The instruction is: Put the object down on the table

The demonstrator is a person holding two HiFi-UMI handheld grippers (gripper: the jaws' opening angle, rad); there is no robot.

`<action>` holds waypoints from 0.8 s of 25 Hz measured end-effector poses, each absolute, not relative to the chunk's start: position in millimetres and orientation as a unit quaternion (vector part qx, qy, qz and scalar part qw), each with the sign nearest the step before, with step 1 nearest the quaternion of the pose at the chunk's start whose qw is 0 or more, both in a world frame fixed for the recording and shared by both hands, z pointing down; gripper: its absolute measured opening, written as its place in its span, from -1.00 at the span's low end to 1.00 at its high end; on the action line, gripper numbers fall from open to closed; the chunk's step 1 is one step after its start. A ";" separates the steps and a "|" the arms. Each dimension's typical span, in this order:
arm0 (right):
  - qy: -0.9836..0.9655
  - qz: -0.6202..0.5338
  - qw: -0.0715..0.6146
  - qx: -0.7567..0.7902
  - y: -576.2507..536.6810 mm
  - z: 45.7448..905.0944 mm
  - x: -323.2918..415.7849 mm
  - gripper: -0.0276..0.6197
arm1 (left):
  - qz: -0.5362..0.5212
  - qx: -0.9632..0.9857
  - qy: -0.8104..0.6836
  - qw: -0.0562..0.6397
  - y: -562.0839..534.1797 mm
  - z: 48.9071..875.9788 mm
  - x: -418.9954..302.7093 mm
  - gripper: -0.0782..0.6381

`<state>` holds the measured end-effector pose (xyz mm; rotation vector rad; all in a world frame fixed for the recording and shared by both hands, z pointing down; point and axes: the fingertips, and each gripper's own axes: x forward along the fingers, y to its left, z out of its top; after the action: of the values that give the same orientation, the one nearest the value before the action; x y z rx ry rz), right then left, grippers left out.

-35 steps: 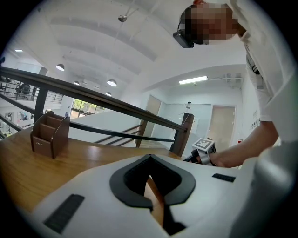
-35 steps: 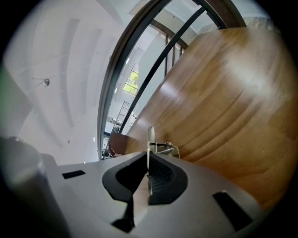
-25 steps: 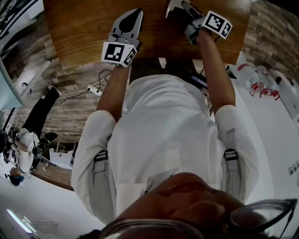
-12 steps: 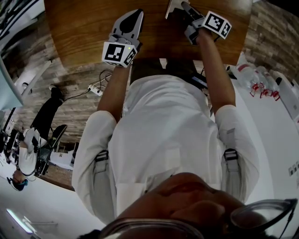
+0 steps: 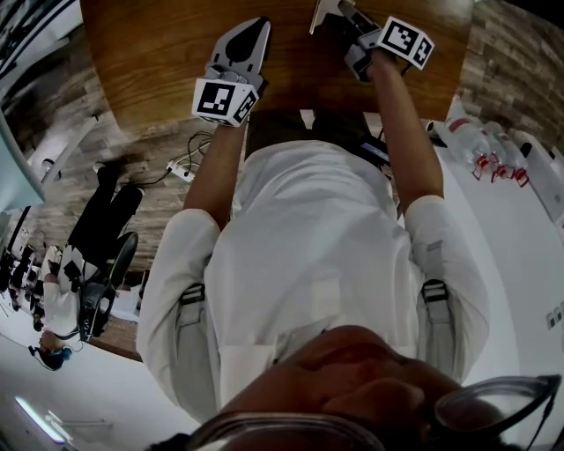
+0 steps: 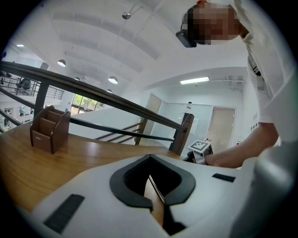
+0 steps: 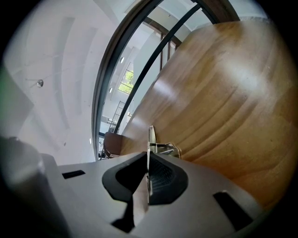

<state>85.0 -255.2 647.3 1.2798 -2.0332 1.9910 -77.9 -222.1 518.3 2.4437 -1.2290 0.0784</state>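
Observation:
In the head view both grippers rest over the wooden table (image 5: 159,62) at the top of the frame. My right gripper (image 5: 345,12) is shut on a thin flat plate (image 5: 321,16) with a wire clip, held edge-on above the tabletop. The right gripper view shows that plate (image 7: 150,138) standing upright between the pads of my right gripper (image 7: 148,179), over the wood. My left gripper (image 5: 254,28) lies to the left, jaws together and nothing in them. My left gripper (image 6: 151,181) looks across the table toward a brown wooden box (image 6: 49,129).
The table's near edge runs just behind the grippers; the person's body and arms fill the middle of the head view. A power strip with cables (image 5: 181,167) lies on the plank floor. A white surface with bottles (image 5: 480,145) is at right. A dark railing (image 6: 116,100) borders the table's far side.
My right gripper with the plate has shifted slightly up and away in the head view. The left gripper has stayed put. People at lower left have moved.

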 end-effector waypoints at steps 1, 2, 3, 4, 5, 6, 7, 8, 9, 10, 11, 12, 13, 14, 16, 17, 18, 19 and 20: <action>-0.650 0.640 0.009 0.410 -256.1 647.4 85.2 -0.83 | 0.028 0.875 -0.439 0.202 -222.8 518.1 -77.3 -0.74; -0.648 0.642 0.006 0.409 -257.0 648.1 85.3 -0.83 | 0.028 0.875 -0.438 0.203 -223.7 518.5 -76.9 -0.74; -0.646 0.645 0.003 0.407 -257.7 649.1 85.1 -0.83 | 0.028 0.876 -0.437 0.204 -224.4 519.4 -77.0 -0.74; -0.644 0.649 0.000 0.405 -258.2 650.1 84.7 -0.83 | 0.028 0.875 -0.437 0.205 -225.0 520.4 -77.8 -0.74; -0.643 0.651 -0.003 0.404 -258.5 650.6 84.2 -0.83 | 0.027 0.875 -0.437 0.206 -225.4 521.0 -79.1 -0.74; -0.642 0.653 -0.005 0.402 -258.8 650.4 83.9 -0.83 | 0.026 0.875 -0.437 0.207 -225.6 521.1 -80.3 -0.74; -0.642 0.653 -0.006 0.402 -259.2 649.3 83.7 -0.82 | 0.026 0.875 -0.438 0.207 -225.7 520.8 -81.2 -0.74; -0.643 0.652 -0.008 0.401 -259.8 647.9 83.5 -0.80 | 0.026 0.875 -0.438 0.207 -225.8 520.4 -81.8 -0.74; -0.643 0.652 -0.010 0.401 -260.7 646.6 83.3 -0.77 | 0.026 0.875 -0.437 0.208 -226.1 520.0 -82.2 -0.74; -0.644 0.652 -0.012 0.401 -261.8 645.7 82.9 -0.73 | 0.026 0.875 -0.437 0.208 -226.7 520.1 -82.6 -0.74; -0.644 0.652 -0.013 0.401 -262.8 645.5 82.5 -0.69 | 0.026 0.875 -0.436 0.209 -227.4 520.7 -83.0 -0.74; -0.644 0.651 -0.013 0.402 -263.7 645.8 82.2 -0.67 | 0.026 0.875 -0.435 0.209 -227.8 521.5 -83.4 -0.74; -0.644 0.650 -0.013 0.403 -264.0 646.1 82.0 -0.65 | 0.025 0.875 -0.435 0.209 -227.7 522.1 -84.0 -0.74; -0.644 0.649 -0.014 0.405 -263.7 646.1 81.9 -0.63 | 0.025 0.876 -0.434 0.209 -227.2 522.1 -84.7 -0.74; -0.641 0.649 -0.017 0.410 -262.1 644.7 82.3 -0.62 | 0.024 0.877 -0.433 0.208 -226.2 520.9 -86.5 -0.74; -0.639 0.648 -0.018 0.413 -261.3 643.6 82.7 -0.62 | 0.023 0.877 -0.432 0.207 -226.2 519.8 -87.8 -0.74; -0.638 0.648 -0.019 0.415 -260.6 642.3 83.3 -0.62 | 0.022 0.878 -0.432 0.206 -226.5 518.5 -89.2 -0.74; -0.636 0.648 -0.020 0.417 -260.1 641.0 83.8 -0.62 | 0.021 0.878 -0.431 0.206 -226.8 517.2 -90.6 -0.74; -0.636 0.648 -0.020 0.419 -259.8 639.6 84.4 -0.62 | 0.021 0.879 -0.431 0.205 -227.2 515.7 -91.9 -0.74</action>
<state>84.4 -259.8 639.6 1.3323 -2.0239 2.0623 -91.9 -227.2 515.7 2.4502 -1.2004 0.0578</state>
